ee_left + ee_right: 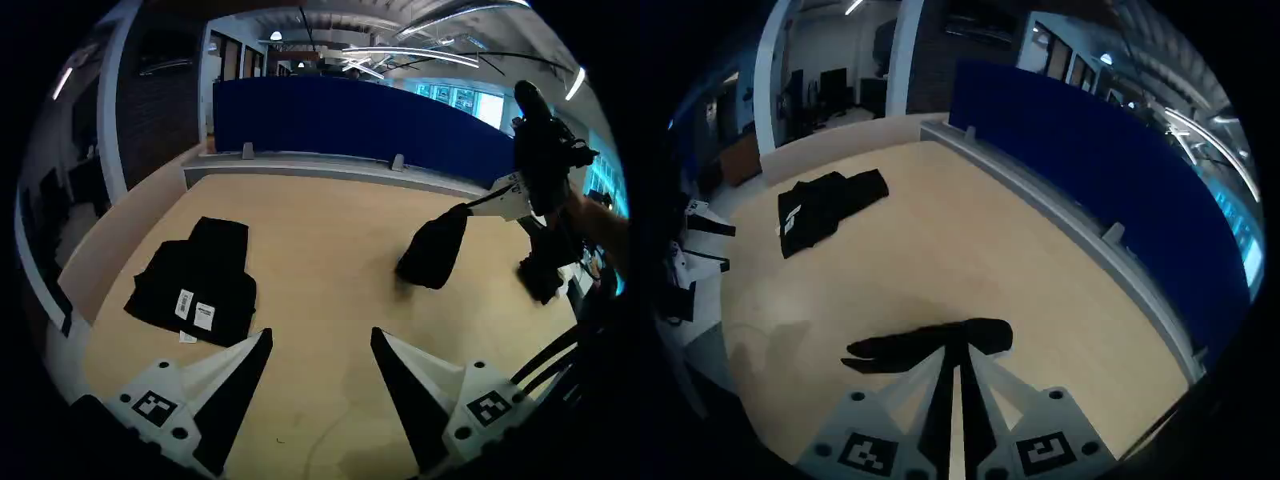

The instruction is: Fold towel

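Two handheld grippers over a wide pale wooden table (336, 240), one gripping a black towel.

A long blue partition (360, 120) runs along the table's far edge. A folded pile of black cloth (196, 280) with white tags lies on the left of the table. The black towel (436, 248) hangs bunched on the right of the table, well apart from the pile, pinched between the closed fingers of the right gripper (958, 352). The left gripper (320, 334) hovers with its jaws apart and empty.
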The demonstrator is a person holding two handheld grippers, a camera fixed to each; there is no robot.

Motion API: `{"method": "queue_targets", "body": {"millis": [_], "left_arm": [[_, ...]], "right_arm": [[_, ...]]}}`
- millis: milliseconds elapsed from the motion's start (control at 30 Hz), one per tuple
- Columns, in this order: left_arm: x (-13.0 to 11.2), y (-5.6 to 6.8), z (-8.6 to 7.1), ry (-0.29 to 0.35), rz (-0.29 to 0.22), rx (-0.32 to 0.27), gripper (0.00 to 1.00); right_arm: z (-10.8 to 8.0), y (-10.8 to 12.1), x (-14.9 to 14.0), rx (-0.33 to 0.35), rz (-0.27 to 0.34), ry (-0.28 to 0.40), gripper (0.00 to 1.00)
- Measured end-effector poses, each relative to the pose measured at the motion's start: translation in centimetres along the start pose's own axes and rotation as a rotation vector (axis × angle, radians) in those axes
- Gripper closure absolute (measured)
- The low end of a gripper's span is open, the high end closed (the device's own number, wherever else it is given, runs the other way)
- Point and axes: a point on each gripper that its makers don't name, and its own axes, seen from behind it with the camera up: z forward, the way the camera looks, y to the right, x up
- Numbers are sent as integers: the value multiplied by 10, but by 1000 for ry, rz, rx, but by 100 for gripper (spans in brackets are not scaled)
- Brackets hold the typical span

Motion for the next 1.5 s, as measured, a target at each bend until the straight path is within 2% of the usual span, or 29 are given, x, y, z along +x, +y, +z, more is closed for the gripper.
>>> {"method": "queue_targets", "body": {"millis": [300, 800, 1000, 1300, 1500], "left_arm": [[7, 6, -1, 12, 3, -14, 9], [12, 15, 5, 11, 15, -35, 9], [15, 21, 11, 9, 22, -46, 9], [19, 36, 19, 0, 49, -64, 9], [18, 44, 24, -11, 50, -70, 9]], "right_arm": [[-15, 15, 18, -32, 6, 31, 95], [-35, 48, 13, -77, 65, 48, 95], [-52, 71, -2, -105, 100, 44, 95], [-86, 113, -41, -161, 127, 14, 95], [-109, 141, -68, -197, 166, 7, 95]]}}
